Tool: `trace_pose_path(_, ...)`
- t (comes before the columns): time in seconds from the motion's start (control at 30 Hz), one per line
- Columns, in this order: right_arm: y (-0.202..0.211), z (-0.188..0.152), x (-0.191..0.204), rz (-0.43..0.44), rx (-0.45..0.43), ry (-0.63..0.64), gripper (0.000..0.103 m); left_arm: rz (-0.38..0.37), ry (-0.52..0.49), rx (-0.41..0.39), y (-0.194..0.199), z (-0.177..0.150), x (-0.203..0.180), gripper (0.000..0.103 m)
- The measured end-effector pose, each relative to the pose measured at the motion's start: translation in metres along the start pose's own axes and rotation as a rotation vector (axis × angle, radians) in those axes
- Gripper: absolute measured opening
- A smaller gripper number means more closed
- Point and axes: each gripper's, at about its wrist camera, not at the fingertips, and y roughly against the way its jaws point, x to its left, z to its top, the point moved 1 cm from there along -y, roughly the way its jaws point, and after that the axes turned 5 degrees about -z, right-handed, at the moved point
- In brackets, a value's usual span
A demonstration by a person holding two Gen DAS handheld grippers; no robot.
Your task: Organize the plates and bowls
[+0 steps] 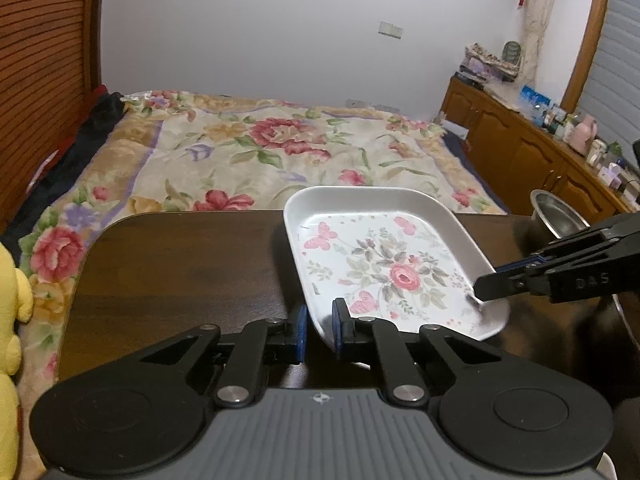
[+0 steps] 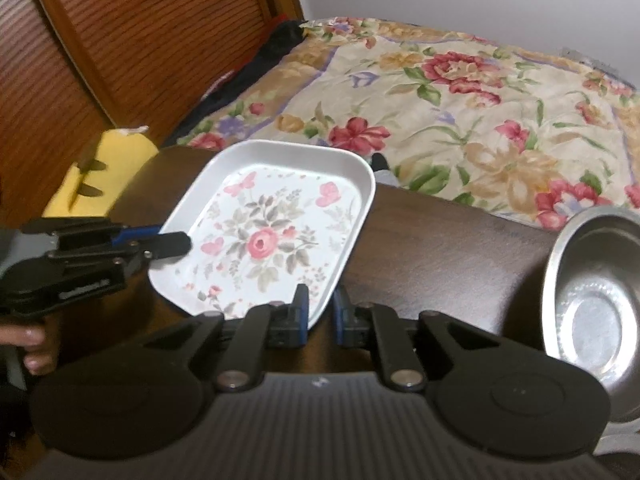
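White rectangular plate with a pink rose and butterfly print sits tilted above the dark wooden tabletop, near edge raised, far edge reaching past the tabletop's far edge towards the bed with the floral blanket. Left gripper: narrow, blue pads clamped across the plate's near-left rim. Right gripper: narrow too, pads pinching the plate's near-right corner; in the left wrist view it enters from the right, tip on the rim. Round stainless steel bowl rests on the tabletop right of the plate, apart from it. Yellow plush toy at the far left edge.
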Motion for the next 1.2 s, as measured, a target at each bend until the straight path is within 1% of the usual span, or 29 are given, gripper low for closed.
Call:
trace_pose_path(0.23, 0.017, -0.004, -0.001, 0.036, -0.033, -0.025, 0.014, -0.003, 0.001, -0.004, 0.016, 0.000, -0.003, 0.014)
trace_pose_path(0.77, 0.072, -0.026, 0.008, 0.038, -0.123, -0.009, 0.014, -0.005, -0.045, -0.083, 0.082, -0.006, -0.036, 0.015)
trace_pose_path(1.2, 0.104, -0.049, 0.017, 0.038, -0.168, -0.017, 0.014, -0.020, -0.074, -0.115, 0.119, -0.023, -0.060, 0.015)
